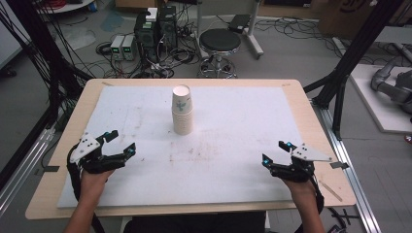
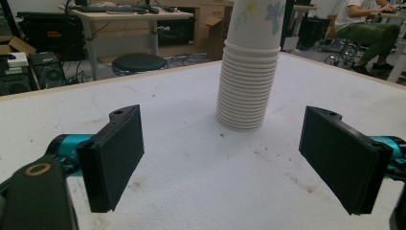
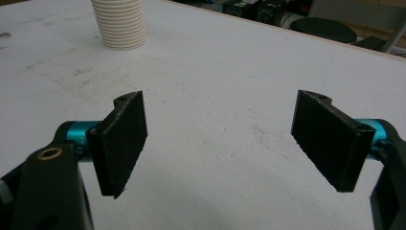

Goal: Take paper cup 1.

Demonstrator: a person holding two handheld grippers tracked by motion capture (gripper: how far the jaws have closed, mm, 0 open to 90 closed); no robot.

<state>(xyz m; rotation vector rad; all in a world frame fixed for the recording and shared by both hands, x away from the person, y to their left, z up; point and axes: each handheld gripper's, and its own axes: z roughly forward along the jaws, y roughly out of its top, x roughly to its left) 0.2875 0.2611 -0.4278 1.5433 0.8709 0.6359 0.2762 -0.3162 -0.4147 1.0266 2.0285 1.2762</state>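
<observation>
The paper cup stack [image 1: 182,110] is cream-white with a little blue-green flower print; the mat [image 1: 243,145] is white and smudgy brown; both grippers' jaws are black with teal bits.

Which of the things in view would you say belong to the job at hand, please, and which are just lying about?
Likely the job:
- stack of paper cups
- left gripper, jaws open
- right gripper, jaws open
- white mat

Just about:
- black stool
- computer towers
- floor cables

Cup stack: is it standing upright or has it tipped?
Upright. The cup stack stands on its base on the white mat, rims nested evenly in the left gripper view, with both grippers apart from it.
</observation>
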